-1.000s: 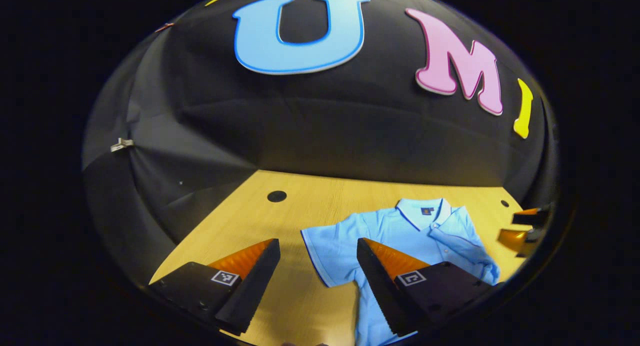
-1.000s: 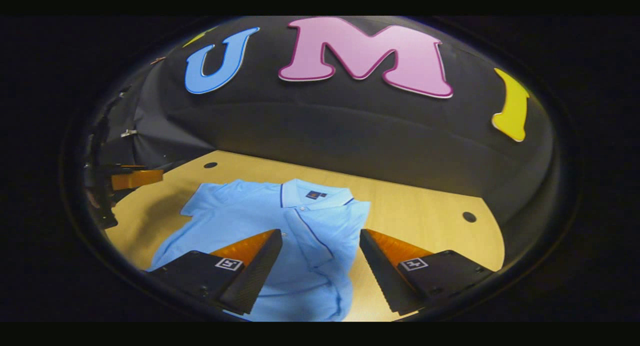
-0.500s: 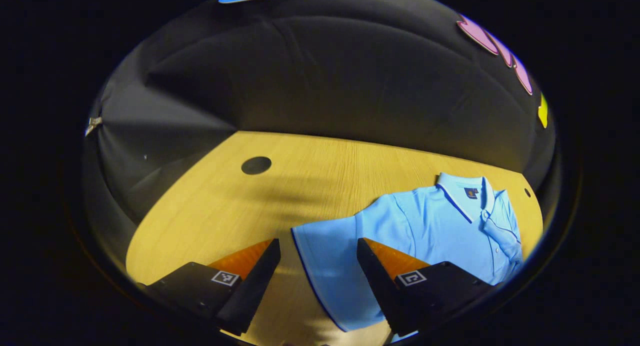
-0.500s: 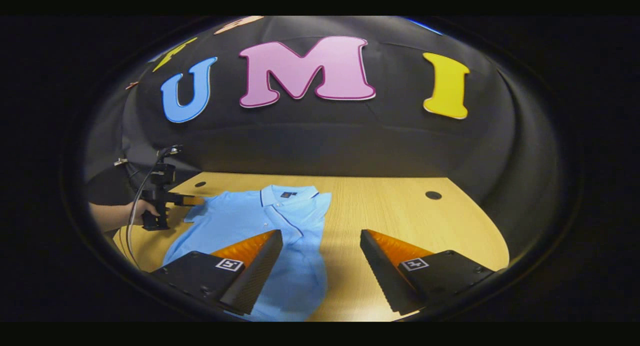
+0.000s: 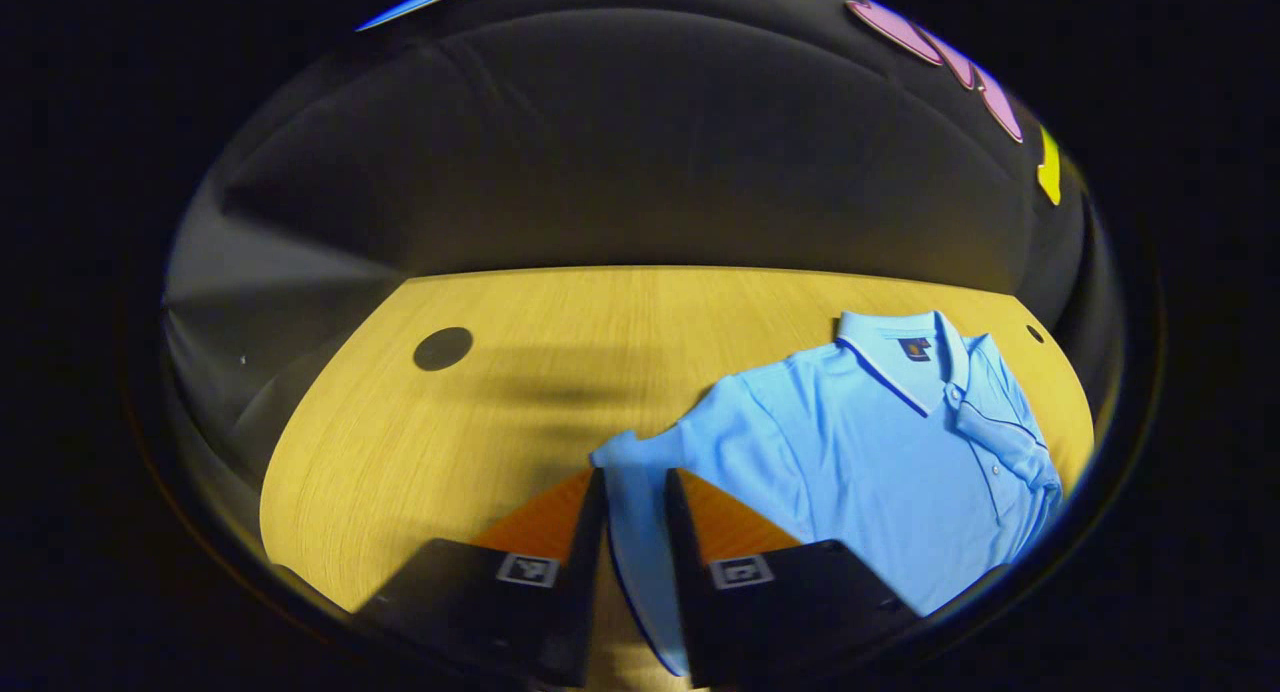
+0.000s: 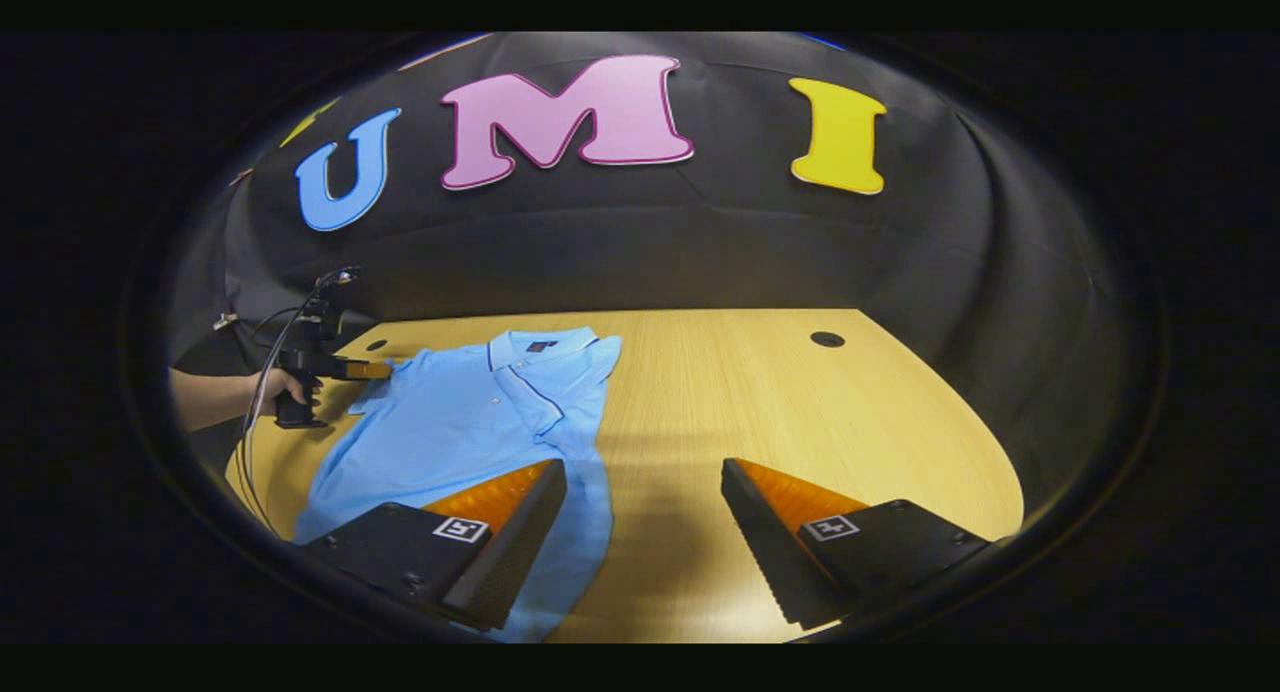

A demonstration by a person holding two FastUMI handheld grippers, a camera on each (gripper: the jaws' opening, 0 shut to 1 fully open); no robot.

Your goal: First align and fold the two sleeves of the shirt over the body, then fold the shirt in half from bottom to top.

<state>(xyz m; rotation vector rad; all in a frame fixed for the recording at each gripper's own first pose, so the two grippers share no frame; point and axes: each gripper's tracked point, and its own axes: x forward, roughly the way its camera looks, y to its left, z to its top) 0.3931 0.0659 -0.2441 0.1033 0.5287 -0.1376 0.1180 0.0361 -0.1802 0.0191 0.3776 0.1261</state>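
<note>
A light blue polo shirt [image 5: 880, 442] lies face up on the wooden table [image 5: 480, 432], collar towards the far wall. My left gripper [image 5: 633, 484] is shut on the shirt's near sleeve [image 5: 640, 512], whose cloth runs between both fingers. In the right gripper view the shirt [image 6: 460, 422] lies at the left, its other sleeve [image 6: 575, 412] folded over the body. My right gripper [image 6: 642, 469] stands open over the table beside the shirt's edge, nothing between its fingers. Far off, a hand [image 6: 285, 384] holds the left gripper [image 6: 380, 370] at the sleeve.
The table has round cable holes [image 5: 443, 348] [image 6: 827, 339] near its far corners. Black cloth walls close the booth behind and at the sides. A cable [image 6: 262, 392] hangs from the far gripper. Bare tabletop [image 6: 800, 412] stretches to the right of the shirt.
My left gripper came down on the near sleeve and shut on it. My right gripper drew back to the right, off the shirt's body, and stayed open.
</note>
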